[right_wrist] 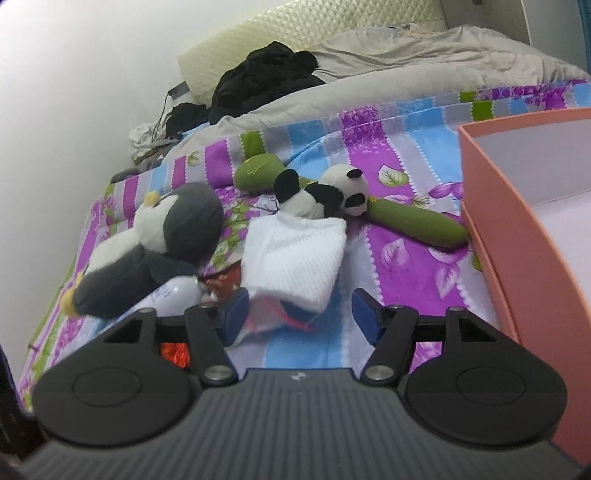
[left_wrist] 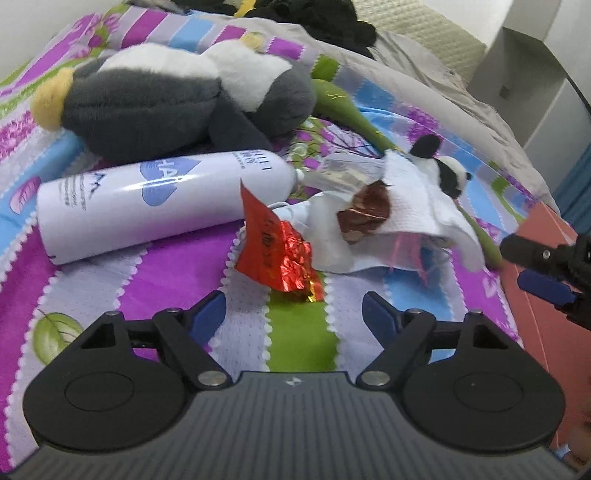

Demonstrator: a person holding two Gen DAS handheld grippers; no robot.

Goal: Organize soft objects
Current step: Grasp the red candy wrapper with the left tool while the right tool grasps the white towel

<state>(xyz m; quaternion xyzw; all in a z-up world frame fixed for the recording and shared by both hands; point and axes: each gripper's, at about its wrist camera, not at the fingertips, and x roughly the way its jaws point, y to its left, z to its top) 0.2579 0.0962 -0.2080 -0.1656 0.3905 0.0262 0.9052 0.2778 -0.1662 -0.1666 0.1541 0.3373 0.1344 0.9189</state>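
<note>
Purple, blue and green stripes are running across the bedsheet (left_wrist: 177, 280) under both tools. The left hand-held gripper (left_wrist: 293, 314) is hovering low over the bed with its blue-padded fingers (left_wrist: 208, 314) spread wide and gripping nothing. Just ahead of it a crinkled red foil wrapper (left_wrist: 277, 251) is lying on the sheet, and ahead and to its left a white spray bottle (left_wrist: 159, 206) is lying on its side. Beyond the bottle a grey and white penguin plush (left_wrist: 173, 99) is sprawling on its back. Ahead and to the right of the left hand-held gripper a white cloth (left_wrist: 413, 210) is draping over a small panda plush (left_wrist: 447, 170), with a brown wrapper (left_wrist: 365, 214) resting on the cloth. The right hand-held gripper (right_wrist: 299, 314) is also spread open and empty, with the white cloth lying directly ahead, near its left fingertip; whether they touch is unclear. Past the cloth the panda plush is lying against a long green plush (right_wrist: 413, 218) that is reaching to the salmon-pink box (right_wrist: 495, 206) on the right of that hand-held gripper. Farther ahead a grey blanket (right_wrist: 388, 77) and dark clothing (right_wrist: 266, 74) are piling up near a cream pillow (right_wrist: 295, 26).
</note>
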